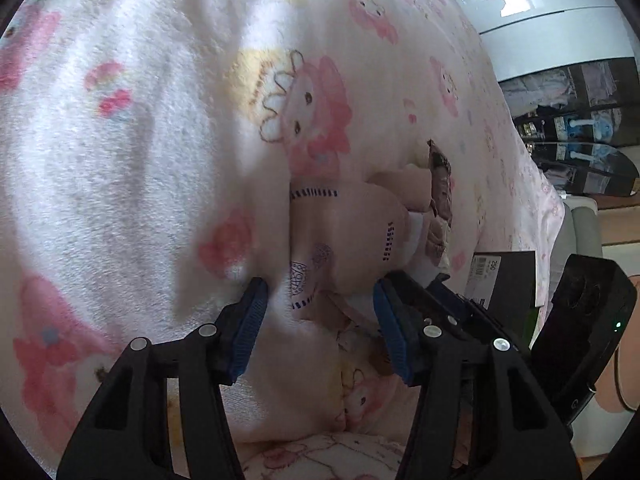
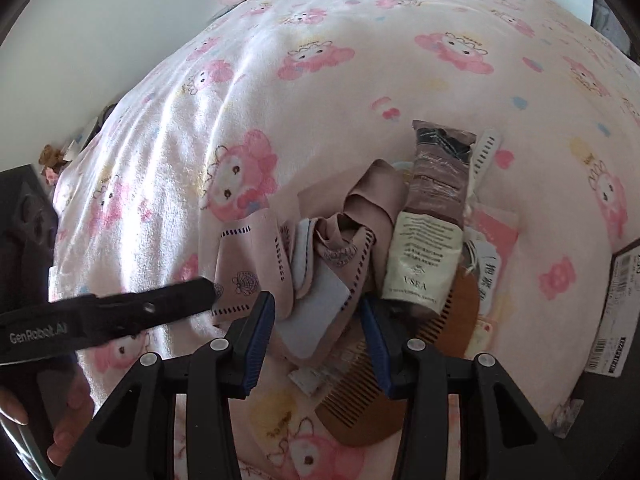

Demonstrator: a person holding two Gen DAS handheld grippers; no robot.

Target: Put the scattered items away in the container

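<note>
Left gripper (image 1: 320, 300) released, jaws straddling the pink cloth (image 1: 344, 232) on the blanket (image 1: 120, 120); right gripper (image 2: 318, 320) released above the same cloth, beside the wooden comb (image 2: 360, 408).

One pink printed pouch (image 2: 256, 264) lies crumpled on the bed. One tube of cream (image 2: 432, 216), brown at the top and pale at the bottom, is beside it. One brown wooden comb (image 2: 360, 404) shows, and one white comb (image 2: 486, 152). One red-and-white packet (image 2: 494, 236) is partly hidden. One dark box with a barcode label (image 2: 616, 312) sits at the edge.
</note>
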